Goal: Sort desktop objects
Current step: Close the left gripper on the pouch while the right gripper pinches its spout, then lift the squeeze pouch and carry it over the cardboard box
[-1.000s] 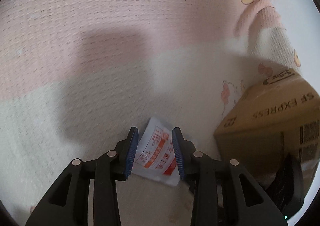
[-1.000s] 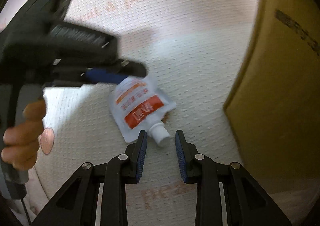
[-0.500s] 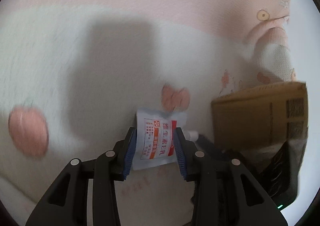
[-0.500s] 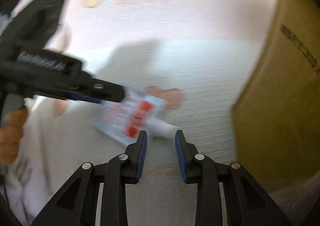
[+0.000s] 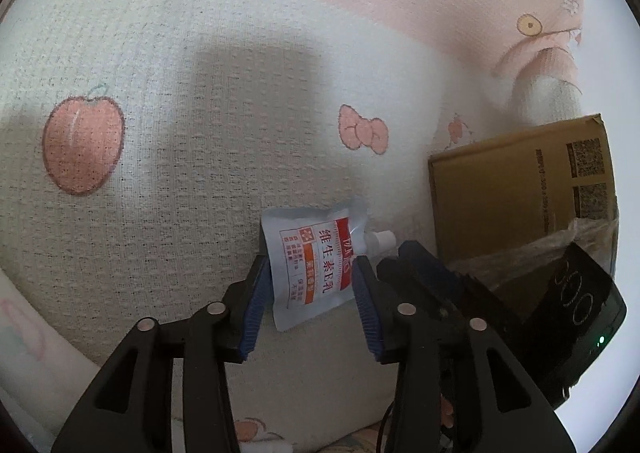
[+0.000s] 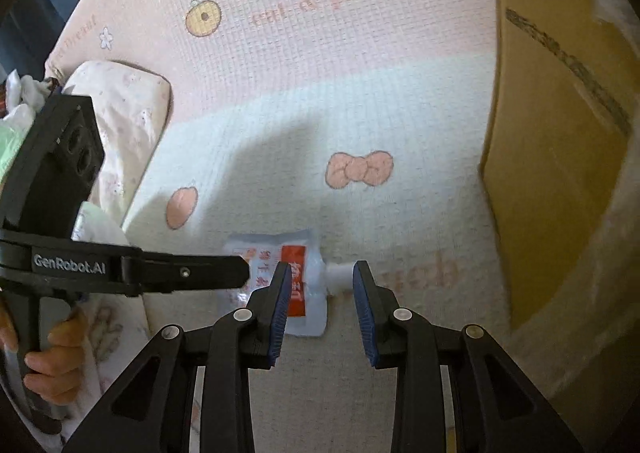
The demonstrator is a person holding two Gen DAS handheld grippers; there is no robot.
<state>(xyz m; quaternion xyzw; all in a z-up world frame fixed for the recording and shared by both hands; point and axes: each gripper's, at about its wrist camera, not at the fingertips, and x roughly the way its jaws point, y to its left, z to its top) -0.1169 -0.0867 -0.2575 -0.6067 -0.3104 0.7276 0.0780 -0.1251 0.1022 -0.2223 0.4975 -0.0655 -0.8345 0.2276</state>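
A white spouted pouch point(image 5: 310, 259) with red and orange print is held between the pads of my left gripper point(image 5: 310, 277), lifted above the blanket. In the right wrist view the pouch point(image 6: 276, 253) hangs in front of my right gripper point(image 6: 320, 289), which is open with the pouch's white spout point(image 6: 338, 275) between its fingertips, not clamped. The left gripper's body point(image 6: 132, 273) reaches in from the left there. A brown cardboard box point(image 5: 520, 189) stands at the right; in the right wrist view the box point(image 6: 552, 141) fills the right side.
A pink and white blanket point(image 5: 180, 133) with peach and bow prints covers the surface. The same blanket point(image 6: 320, 93) shows a cat print. A rolled white cloth point(image 6: 120, 125) lies at the left. The right gripper's body point(image 5: 540, 313) shows low right in the left wrist view.
My left gripper has lifted the pouch off the blanket and turned it. My right gripper has come closer, so the spout now sits between its fingertips.
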